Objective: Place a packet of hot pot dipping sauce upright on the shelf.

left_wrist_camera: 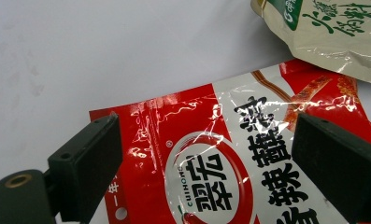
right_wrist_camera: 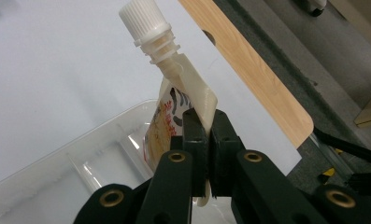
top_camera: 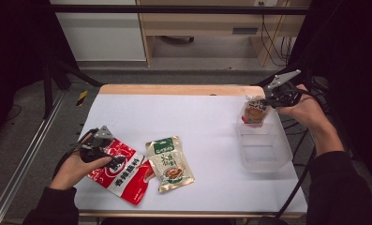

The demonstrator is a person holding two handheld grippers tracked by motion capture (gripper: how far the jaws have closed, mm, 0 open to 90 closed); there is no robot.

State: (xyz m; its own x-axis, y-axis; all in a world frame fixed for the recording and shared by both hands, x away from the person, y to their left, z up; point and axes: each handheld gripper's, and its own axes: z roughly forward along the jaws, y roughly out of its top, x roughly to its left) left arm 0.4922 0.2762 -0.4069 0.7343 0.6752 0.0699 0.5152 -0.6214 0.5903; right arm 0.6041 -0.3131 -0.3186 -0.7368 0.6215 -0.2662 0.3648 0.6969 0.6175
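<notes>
Right gripper (right_wrist_camera: 205,140) pinches spouted sauce pouch (top_camera: 255,111) by top seam above clear tray (top_camera: 282,154) at table's right edge (thin hold): may slip, miss tray. Left gripper (left_wrist_camera: 211,158) gapes over red seasoning packet (left_wrist_camera: 230,158).

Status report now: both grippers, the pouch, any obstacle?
Right gripper shut on spouted pouch, above clear bin. Left gripper open over red packet. No obstacle.

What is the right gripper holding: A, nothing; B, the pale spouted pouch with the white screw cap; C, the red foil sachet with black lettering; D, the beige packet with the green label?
B: the right gripper is shut on the pale spouted pouch, above the clear plastic tray.
</notes>
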